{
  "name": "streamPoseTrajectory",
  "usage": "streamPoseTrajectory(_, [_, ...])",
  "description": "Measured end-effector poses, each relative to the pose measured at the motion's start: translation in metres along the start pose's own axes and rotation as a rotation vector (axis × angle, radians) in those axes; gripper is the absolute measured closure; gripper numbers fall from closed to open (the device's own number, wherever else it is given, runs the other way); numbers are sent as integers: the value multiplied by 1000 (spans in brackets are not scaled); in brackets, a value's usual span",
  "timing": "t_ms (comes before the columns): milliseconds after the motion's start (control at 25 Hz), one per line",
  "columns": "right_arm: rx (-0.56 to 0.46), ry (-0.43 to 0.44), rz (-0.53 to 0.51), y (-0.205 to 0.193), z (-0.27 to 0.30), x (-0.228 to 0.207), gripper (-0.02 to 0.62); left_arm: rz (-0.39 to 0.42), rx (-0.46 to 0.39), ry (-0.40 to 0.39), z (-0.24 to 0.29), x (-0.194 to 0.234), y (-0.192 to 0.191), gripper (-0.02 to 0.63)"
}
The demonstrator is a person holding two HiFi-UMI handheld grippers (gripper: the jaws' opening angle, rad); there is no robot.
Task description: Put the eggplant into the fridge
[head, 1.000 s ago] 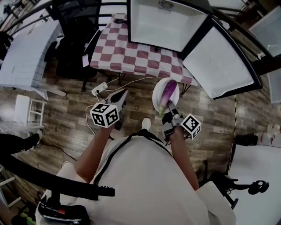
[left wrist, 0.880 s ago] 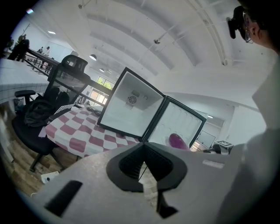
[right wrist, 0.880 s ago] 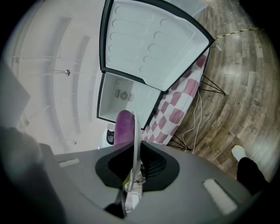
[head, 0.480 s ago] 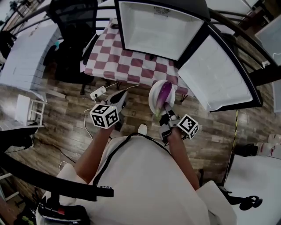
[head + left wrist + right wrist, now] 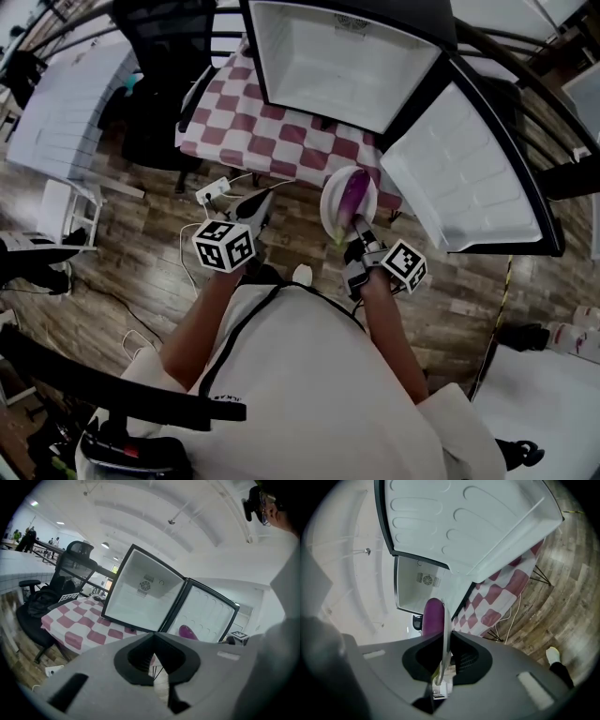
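Centre of frame: my right gripper (image 5: 356, 230) clamped the rim of the plate (image 5: 330, 208) carrying the eggplant (image 5: 352, 195); left of centre, my left gripper (image 5: 257, 208) was closed and empty; top of frame, the fridge (image 5: 337, 66) stood open; risk: tilting the plate could roll the eggplant off.

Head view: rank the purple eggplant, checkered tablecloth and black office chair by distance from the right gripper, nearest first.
From the right gripper:
1. Purple eggplant: just ahead, on the white plate that the gripper holds.
2. Red-and-white checkered tablecloth: beyond the plate, ahead and to the left.
3. Black office chair: far left, past the table's end.
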State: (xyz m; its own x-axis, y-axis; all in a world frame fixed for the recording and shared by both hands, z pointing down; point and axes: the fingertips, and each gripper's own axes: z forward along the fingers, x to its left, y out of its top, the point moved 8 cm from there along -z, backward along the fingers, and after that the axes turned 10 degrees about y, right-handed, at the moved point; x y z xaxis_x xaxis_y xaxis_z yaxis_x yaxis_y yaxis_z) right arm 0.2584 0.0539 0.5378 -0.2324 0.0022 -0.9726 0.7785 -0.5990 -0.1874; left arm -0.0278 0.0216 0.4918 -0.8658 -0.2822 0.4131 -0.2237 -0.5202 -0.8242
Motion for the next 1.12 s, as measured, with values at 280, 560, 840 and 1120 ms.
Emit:
streamPoseTrajectory(280, [4,7,16,2,-2,-2,557,-11,7,13,-1,-3,-4,604])
streamPoseTrajectory(560, [-17,-6,6,7,-8,-4,557,-7,20,-7,9,-8,-7,604])
streamPoseTrajectory(840, [-39,-12,1,17,-1,-4,557,13,27,-39,30,-10,3,604])
streamPoseTrajectory(1120, [-47,-15,-6,23,21,1,557,19,27,-49,48,5,19,604])
